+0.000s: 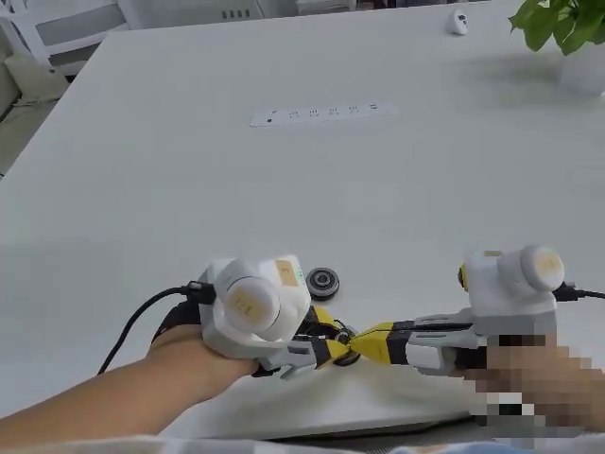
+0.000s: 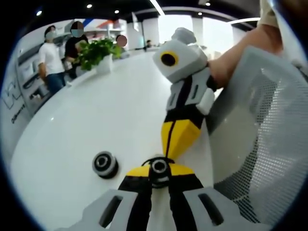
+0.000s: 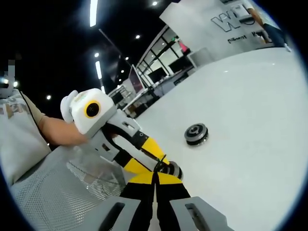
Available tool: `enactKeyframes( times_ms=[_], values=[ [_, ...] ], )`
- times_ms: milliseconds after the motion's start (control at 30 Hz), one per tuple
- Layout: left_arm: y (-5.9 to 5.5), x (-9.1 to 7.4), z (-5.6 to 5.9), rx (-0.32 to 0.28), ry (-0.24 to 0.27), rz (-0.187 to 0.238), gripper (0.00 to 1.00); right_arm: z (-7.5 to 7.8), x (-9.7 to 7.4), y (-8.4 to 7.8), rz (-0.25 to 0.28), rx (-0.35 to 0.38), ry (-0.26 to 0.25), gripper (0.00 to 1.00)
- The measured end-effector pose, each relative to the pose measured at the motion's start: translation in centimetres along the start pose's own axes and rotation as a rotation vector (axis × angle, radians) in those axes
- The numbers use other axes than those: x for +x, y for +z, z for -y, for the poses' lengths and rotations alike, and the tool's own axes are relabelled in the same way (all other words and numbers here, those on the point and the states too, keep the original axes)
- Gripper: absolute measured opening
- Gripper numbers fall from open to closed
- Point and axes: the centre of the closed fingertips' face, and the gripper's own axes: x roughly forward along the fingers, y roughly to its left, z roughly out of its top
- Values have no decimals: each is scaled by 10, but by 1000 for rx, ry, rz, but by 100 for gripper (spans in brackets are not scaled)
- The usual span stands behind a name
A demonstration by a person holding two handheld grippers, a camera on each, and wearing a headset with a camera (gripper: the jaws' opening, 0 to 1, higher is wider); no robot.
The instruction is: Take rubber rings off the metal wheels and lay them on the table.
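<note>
Metal wheel (image 2: 159, 167) sits clamped in left hand-held gripper (image 2: 160, 172) jaws.

At the upper right of my right gripper view, large dark lettering (image 3: 220, 20) on a white wall (image 3: 192, 19) begins with "W"; the rest blurs. At the left edge of my left gripper view, a big "W" (image 2: 10, 96) marks another wall. The tan sticker (image 1: 286, 273) on my left gripper (image 1: 336, 348) is unreadable.
</note>
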Motion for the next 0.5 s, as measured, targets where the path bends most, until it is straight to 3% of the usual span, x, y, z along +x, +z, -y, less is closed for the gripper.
enactKeyframes(
  times_ms=[233,500],
  values=[
    [0,0,0,6,-5,2,13,7,-5,0,15,18,-25,0],
    [0,-1,1,-5,-14,-7,14,3,-4,1,25,28,-26,0]
  ],
)
